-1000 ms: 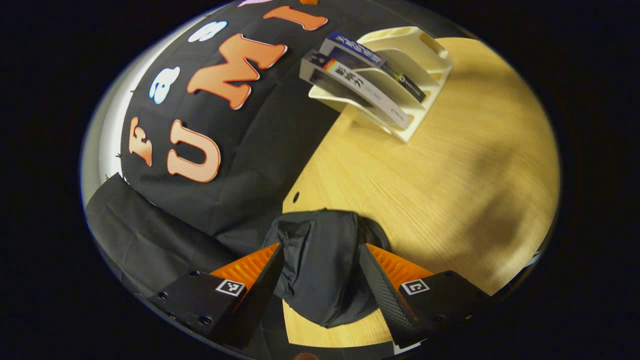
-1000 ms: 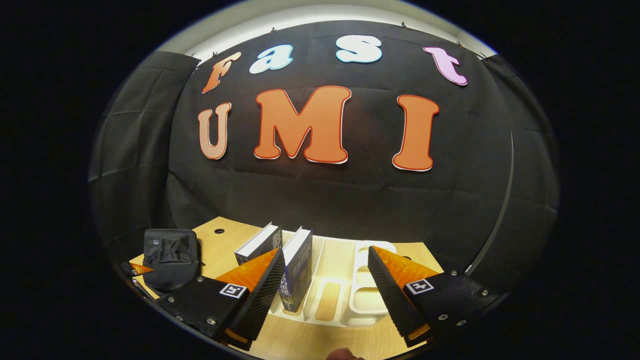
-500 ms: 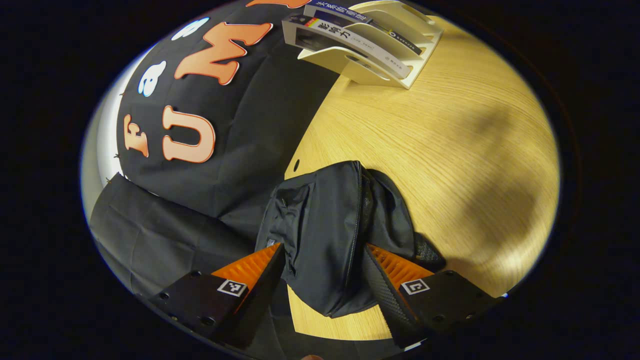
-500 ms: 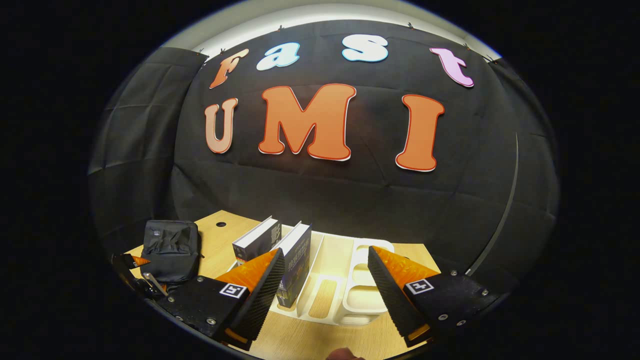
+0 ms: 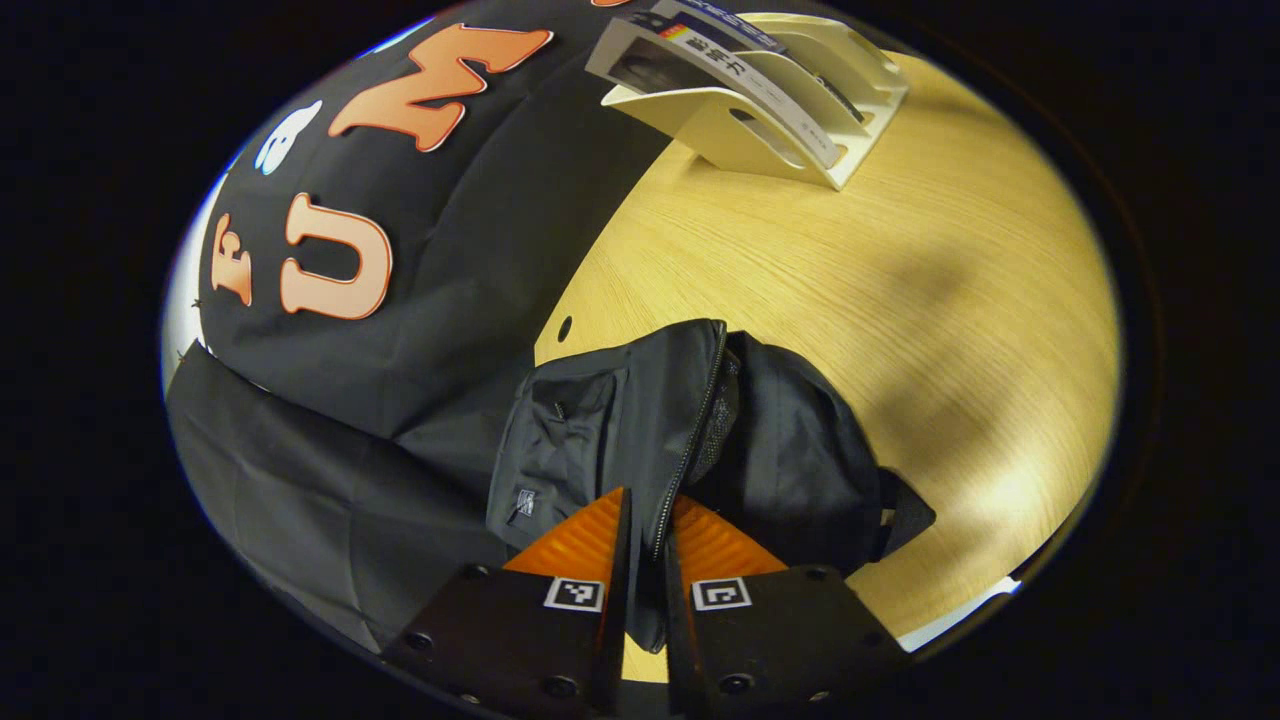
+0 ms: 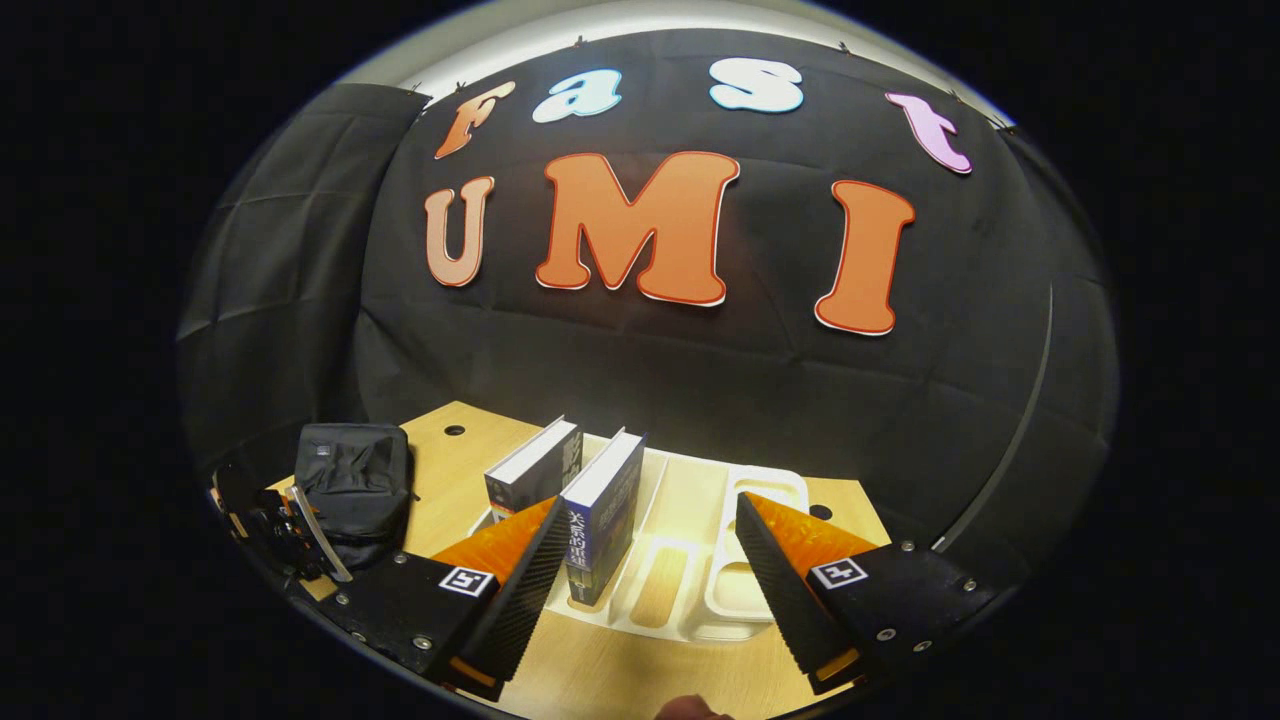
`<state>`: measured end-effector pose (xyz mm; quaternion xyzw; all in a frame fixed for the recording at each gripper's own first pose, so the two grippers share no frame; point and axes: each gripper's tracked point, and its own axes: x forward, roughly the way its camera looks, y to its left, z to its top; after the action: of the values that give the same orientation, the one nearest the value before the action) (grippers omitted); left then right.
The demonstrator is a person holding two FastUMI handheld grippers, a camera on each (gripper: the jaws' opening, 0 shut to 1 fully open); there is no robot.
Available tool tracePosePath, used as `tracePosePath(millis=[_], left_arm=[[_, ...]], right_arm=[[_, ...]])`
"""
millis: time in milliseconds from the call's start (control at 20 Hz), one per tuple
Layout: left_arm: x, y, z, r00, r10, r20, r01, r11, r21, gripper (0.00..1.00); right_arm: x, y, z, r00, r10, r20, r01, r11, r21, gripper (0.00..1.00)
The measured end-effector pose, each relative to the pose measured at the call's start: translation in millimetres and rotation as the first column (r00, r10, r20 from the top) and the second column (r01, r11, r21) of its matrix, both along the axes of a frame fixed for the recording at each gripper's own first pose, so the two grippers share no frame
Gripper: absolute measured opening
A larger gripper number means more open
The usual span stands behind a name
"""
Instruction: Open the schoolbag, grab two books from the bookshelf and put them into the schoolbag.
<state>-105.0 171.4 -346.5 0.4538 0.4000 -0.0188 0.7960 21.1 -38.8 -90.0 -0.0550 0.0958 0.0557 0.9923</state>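
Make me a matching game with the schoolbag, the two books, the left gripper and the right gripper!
Things:
1. schoolbag
2. two books
3. left gripper
4. right gripper

States:
A. open, holding nothing
B. standing in the white bookshelf
C. lying on the wooden table
D. fingers closed together at the bag's zipper edge

Pairs: 1-C, 2-B, 3-D, 4-A
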Motion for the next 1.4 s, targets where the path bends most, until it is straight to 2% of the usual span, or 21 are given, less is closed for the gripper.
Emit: tracePosePath(millis=[150,300,350,400,550,700,900,1050,1100,1250,1400], left_arm=[[5,6,11,0.997,-0.031,-0.072,0.024,0.995,-0.1,0.13],[14,12,26,0.989,-0.066,-0.129,0.038,0.977,-0.209,0.07],[16,18,33,0.987,-0.073,-0.144,0.038,0.971,-0.235,0.14],[22,23,36,0.985,-0.081,-0.154,0.039,0.965,-0.259,0.07],[30,33,52,0.973,-0.117,-0.198,0.035,0.925,-0.379,0.06],[39,47,68,0.958,-0.166,-0.233,0.041,0.886,-0.461,0.06],[50,63,91,0.938,-0.224,-0.263,0.045,0.833,-0.551,0.06],[62,74,104,0.933,-0.246,-0.263,0.042,0.801,-0.597,0.06],[64,74,108,0.93,-0.253,-0.269,0.038,0.79,-0.612,0.06],[71,81,112,0.927,-0.255,-0.277,0.032,0.787,-0.616,0.06],[72,80,111,0.925,-0.26,-0.277,0.042,0.794,-0.606,0.06]], right_arm=[[8,17,1,0.999,-0.011,-0.032,0.011,1.0,-0.008,0.99],[17,38,6,0.998,-0.021,-0.062,0.02,0.999,-0.027,0.99],[22,46,7,0.996,-0.032,-0.078,0.029,0.999,-0.035,0.99],[26,54,7,0.994,-0.046,-0.1,0.043,0.998,-0.04,0.99],[38,78,8,0.984,-0.078,-0.162,0.071,0.996,-0.048,0.99],[45,98,5,0.966,-0.111,-0.236,0.097,0.993,-0.068,0.99],[52,119,5,0.927,-0.155,-0.342,0.127,0.987,-0.102,1.0],[50,123,-1,0.873,-0.199,-0.445,0.146,0.978,-0.15,1.0],[51,128,-2,0.858,-0.187,-0.478,0.135,0.981,-0.141,1.0],[61,145,-13,0.814,-0.152,-0.561,0.101,0.988,-0.121,1.0],[84,144,-19,0.78,-0.15,-0.608,0.072,0.986,-0.152,1.0]])
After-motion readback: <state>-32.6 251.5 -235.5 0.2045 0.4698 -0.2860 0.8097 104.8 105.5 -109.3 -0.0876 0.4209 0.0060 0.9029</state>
